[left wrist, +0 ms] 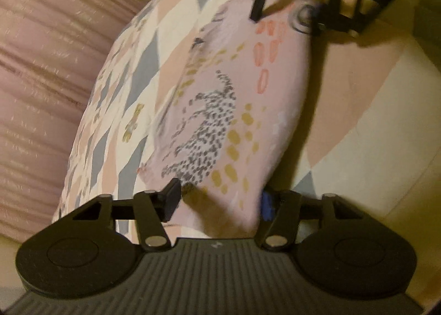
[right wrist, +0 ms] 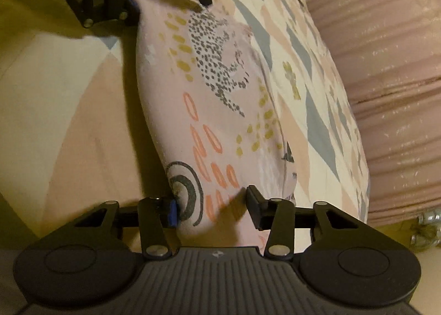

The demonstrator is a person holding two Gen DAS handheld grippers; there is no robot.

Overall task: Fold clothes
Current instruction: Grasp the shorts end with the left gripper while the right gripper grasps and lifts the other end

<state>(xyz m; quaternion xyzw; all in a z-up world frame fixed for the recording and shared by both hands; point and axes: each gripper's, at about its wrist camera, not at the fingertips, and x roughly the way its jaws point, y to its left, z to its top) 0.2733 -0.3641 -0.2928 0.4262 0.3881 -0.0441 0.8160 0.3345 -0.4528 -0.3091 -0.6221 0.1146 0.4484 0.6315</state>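
left gripper (left wrist: pixel 217 199): jaws apart, one end of pink printed garment (left wrist: pixel 220 111) between them, grip not confirmed | garment: long axis spans jaw to jaw, above patterned bedsheet (left wrist: pixel 358 100) | right gripper (right wrist: pixel 210 209): jaws apart astride other end; both equally near.

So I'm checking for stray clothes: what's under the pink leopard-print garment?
Under the pink leopard-print garment only the diamond-patterned quilt shows around its edges. Anything directly beneath it is covered.

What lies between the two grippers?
The pink printed garment spans from left gripper to right gripper, over the patterned bedspread; both views show it.
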